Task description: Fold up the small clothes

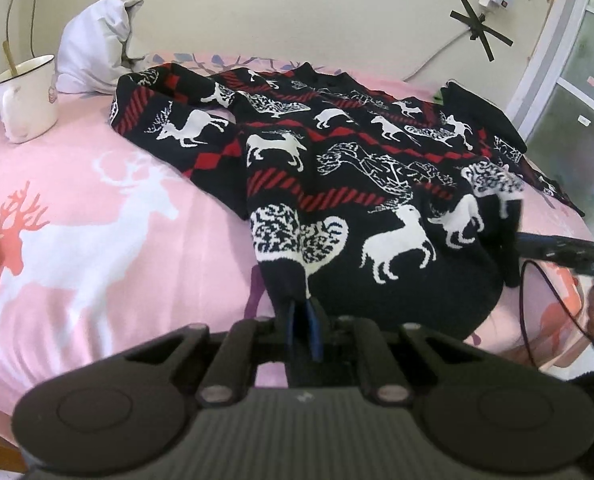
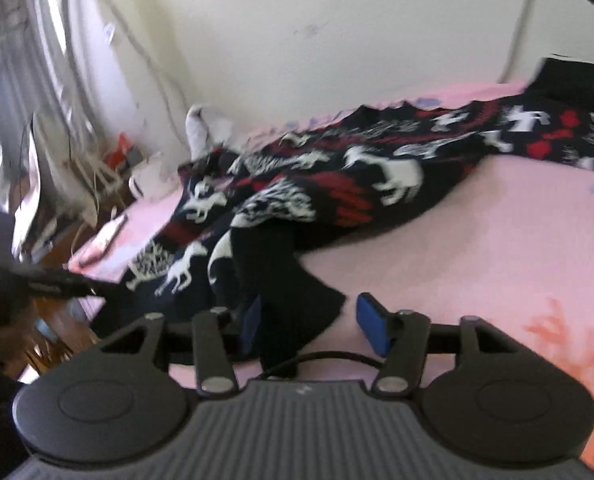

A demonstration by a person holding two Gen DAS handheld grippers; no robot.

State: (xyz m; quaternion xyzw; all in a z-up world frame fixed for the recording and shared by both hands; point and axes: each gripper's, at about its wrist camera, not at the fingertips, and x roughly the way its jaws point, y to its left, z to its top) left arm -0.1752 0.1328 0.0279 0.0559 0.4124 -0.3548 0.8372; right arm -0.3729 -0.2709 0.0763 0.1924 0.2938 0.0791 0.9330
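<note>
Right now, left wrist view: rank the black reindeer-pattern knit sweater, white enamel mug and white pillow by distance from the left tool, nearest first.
1. Black reindeer-pattern knit sweater: its hem is pinched in the left tool, centre.
2. White enamel mug: far left on the pink reindeer-print blanket.
3. White pillow: behind the mug, against the wall.

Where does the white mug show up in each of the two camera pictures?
Left wrist view: the white mug stands upright at the far left on the pink bedspread, beside the white pillow.
Right wrist view: only a blurred white shape left of centre, probably the mug; too smeared to be sure.
Shared landmark: the black, red and white reindeer sweater lies across the bedspread in both.
</note>
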